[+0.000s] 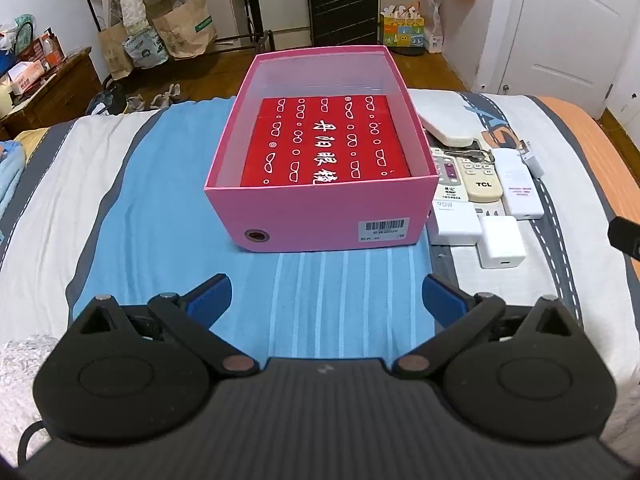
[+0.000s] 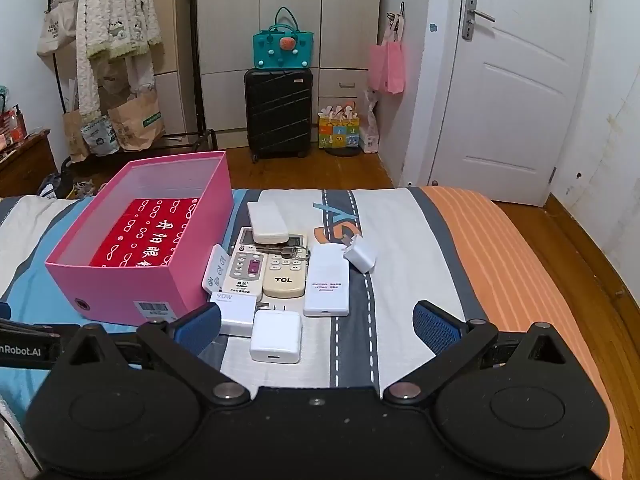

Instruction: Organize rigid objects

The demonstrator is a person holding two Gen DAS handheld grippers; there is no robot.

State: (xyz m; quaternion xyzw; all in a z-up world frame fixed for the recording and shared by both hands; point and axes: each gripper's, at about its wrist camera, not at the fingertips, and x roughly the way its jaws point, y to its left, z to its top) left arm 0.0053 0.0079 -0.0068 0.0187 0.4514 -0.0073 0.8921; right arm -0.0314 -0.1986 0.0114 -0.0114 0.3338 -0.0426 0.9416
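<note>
Left gripper (image 1: 326, 294): jaws spread wide, nothing between the blue pads, above the blue-striped bedspread (image 1: 160, 216).
Right gripper (image 2: 316, 322): jaws fully apart, holding nothing.
Box: open pink cardboard box (image 1: 312, 216) straight ahead of the left gripper, a red printed case (image 1: 326, 142) lying flat inside.
Chargers: white square charger (image 2: 275, 336) just ahead of the right gripper, between its fingers; white 90W charger (image 2: 236, 312) just beside its left finger.
Remotes: cream TCL remote control (image 2: 285, 276) and white rectangular power bank (image 2: 327, 286) farther ahead, right of the box.
</note>
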